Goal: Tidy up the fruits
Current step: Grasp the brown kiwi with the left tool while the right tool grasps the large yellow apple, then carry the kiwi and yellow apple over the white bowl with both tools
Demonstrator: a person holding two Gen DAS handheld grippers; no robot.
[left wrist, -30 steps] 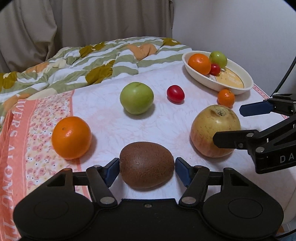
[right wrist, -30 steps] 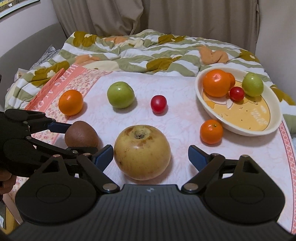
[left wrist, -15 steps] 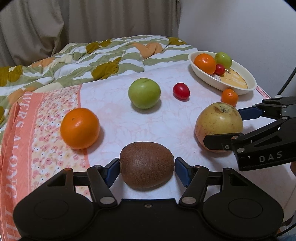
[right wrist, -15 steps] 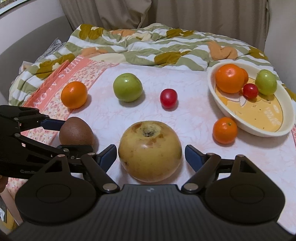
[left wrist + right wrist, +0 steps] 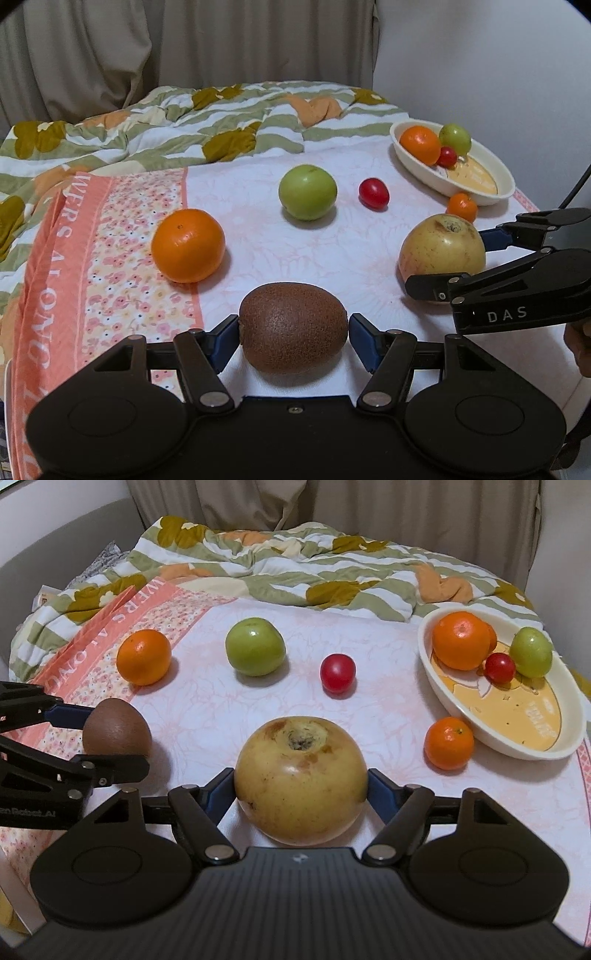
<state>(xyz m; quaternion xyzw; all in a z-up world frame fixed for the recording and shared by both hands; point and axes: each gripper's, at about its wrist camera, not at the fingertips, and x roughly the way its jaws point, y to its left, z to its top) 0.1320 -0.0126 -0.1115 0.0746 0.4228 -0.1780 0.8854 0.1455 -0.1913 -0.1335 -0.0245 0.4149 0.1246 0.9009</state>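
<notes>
My left gripper point(image 5: 293, 334) is shut on a brown kiwi point(image 5: 293, 326), its blue pads touching both ends. My right gripper point(image 5: 301, 788) is shut on a large yellow apple point(image 5: 301, 775). Each gripper shows in the other's view: the right gripper point(image 5: 476, 258) on the apple point(image 5: 441, 251), the left gripper point(image 5: 107, 738) on the kiwi point(image 5: 116, 733). A cream oval bowl point(image 5: 554, 747) at the right holds an orange point(image 5: 461, 640), a small green apple point(image 5: 532, 651) and a red cherry tomato point(image 5: 499, 667).
Loose on the pink-white cloth: an orange point(image 5: 188, 245), a green apple point(image 5: 307, 192), a red tomato point(image 5: 373, 193) and a small mandarin point(image 5: 448, 743) beside the bowl. A rumpled green-striped quilt point(image 5: 295, 568) lies behind, with curtains and wall beyond.
My right gripper has closed its fingers onto the yellow apple. My left gripper has closed the small gaps and now grips the kiwi. Both cameras have tilted slightly.
</notes>
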